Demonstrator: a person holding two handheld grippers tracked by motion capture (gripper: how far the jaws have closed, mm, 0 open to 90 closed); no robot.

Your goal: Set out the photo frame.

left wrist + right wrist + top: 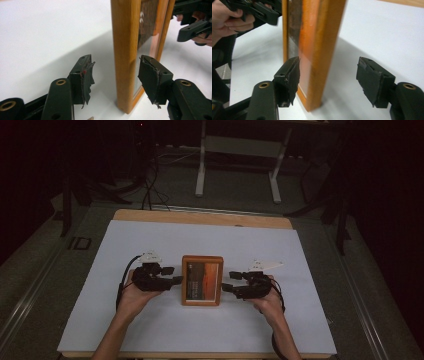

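Two forearms come in from the near edge of the table (150,215), each hand holding one gripper. The left gripper (175,275) and the right gripper (226,283) face each other across one wooden picture frame (202,280), the single thing on the white sheet (150,320) that covers the tabletop. The frame rests at the middle of the sheet and holds a picture of orange and dark tones behind glass.

In the left gripper view the jaws stand apart around the frame's side edge (125,55), neither pad pressing on it. In the right gripper view the jaws gape wide around the opposite edge (322,50), also clear of the wood. Beyond the table stands a white stand (240,165) on a dim floor.
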